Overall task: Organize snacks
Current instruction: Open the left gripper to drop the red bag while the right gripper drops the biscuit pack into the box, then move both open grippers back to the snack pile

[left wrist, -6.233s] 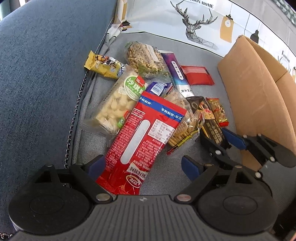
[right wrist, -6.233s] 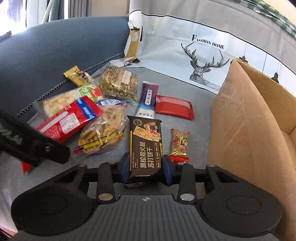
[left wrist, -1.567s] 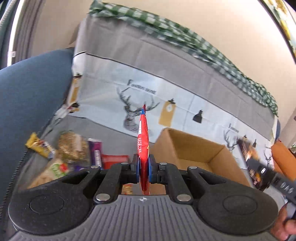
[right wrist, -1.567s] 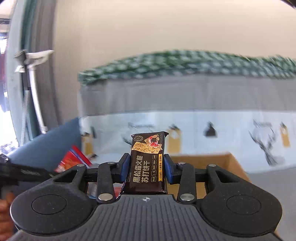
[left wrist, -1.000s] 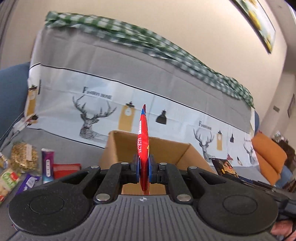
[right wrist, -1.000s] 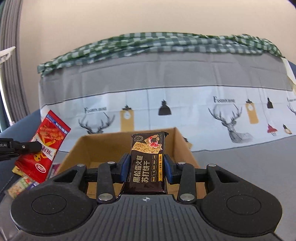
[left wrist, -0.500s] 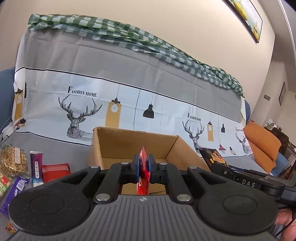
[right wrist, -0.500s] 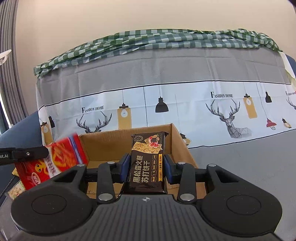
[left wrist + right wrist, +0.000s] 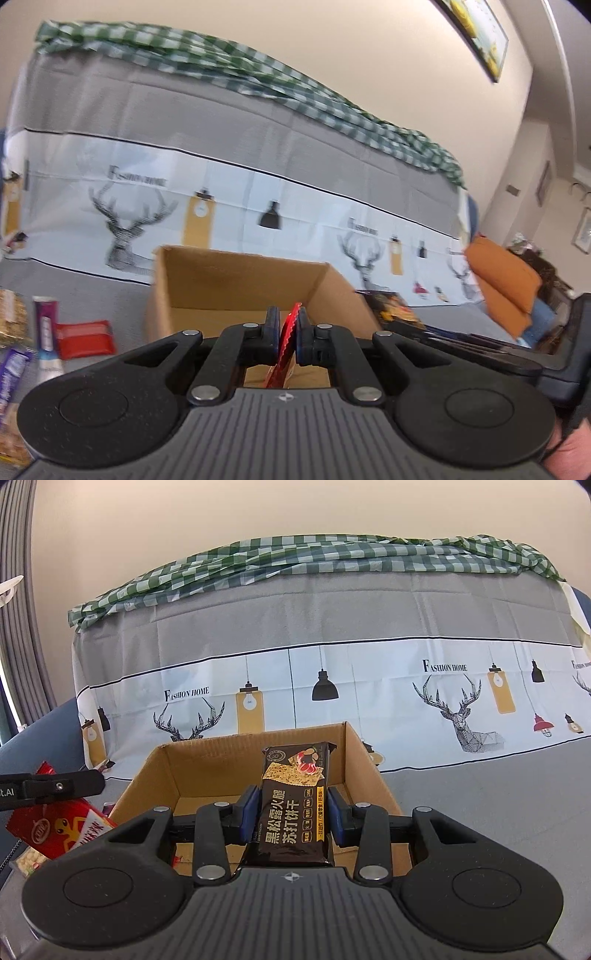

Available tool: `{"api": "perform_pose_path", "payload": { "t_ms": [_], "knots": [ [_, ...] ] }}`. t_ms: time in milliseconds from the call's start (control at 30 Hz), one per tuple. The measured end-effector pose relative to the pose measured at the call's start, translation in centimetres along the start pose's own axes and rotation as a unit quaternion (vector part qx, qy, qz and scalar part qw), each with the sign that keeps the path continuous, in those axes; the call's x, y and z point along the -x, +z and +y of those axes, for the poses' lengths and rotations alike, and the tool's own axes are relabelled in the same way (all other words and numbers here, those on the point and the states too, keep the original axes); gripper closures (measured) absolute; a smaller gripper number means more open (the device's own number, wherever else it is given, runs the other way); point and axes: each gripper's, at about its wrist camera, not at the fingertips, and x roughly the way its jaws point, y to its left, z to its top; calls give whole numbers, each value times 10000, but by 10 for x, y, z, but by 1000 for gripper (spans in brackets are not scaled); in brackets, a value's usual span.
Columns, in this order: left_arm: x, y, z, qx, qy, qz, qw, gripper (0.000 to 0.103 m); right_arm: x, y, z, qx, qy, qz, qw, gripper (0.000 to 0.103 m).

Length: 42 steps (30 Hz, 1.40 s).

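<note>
Right wrist view: a sofa back draped in a grey and white cloth printed with deer and lamps [image 9: 369, 672] fills the scene, with a green checked cloth [image 9: 314, 554] along its top. On the grey seat stands an open brown cardboard box [image 9: 207, 764], its mouth facing up, which I judge is where the snacks are meant to go. My right tongs [image 9: 291, 819] are clamped on a black cracker packet with gold lettering [image 9: 291, 805], gripping its long edges so it stands upright in front of the box opening. At the left edge, my left tongs [image 9: 74, 782] pinch a flat red snack bag [image 9: 55, 827] by its top seam, so it hangs just beside the box's left wall, not yet over it.

Left wrist view: the same cardboard box [image 9: 229, 280] sits ahead, and the left tongs [image 9: 288, 332] are shut tight on the thin edge of the red bag [image 9: 286, 339]. To the left, other snacks lie on the seat, among them a flat red packet [image 9: 85, 334] and a purple and white stick packet [image 9: 46, 332]. Both held packets look ready to drop, once carried over the opening.
</note>
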Motion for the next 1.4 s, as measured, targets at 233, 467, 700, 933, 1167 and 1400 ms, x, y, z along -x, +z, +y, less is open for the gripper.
{"api": "perform_pose_path", "payload": {
  "t_ms": [233,467,700,933,1167,1400],
  "knots": [
    [-7,-4,-9,12,-310,125,9994,54,-4,-1,4,106,-99,51,9999,29],
    [-13,-6,8,-9,527,305,9981,44,-16,-5,-29,-305,-1436,417,9883,29],
    [-13,-12,18,-387,1174,385,9916,36,-22,-18,-52,-642,-1891,802,9766,29],
    [-20,-20,31,-179,1079,951,9894,36,-27,-26,-58,-772,-1809,1147,9737,62],
    [-25,-28,26,-378,975,1185,9874,37,-25,-30,-56,-774,-1586,1345,9751,81],
    [-24,-29,27,-338,881,1215,9881,38,-16,-33,-56,-824,-1722,1420,9713,79]
  ]
}}
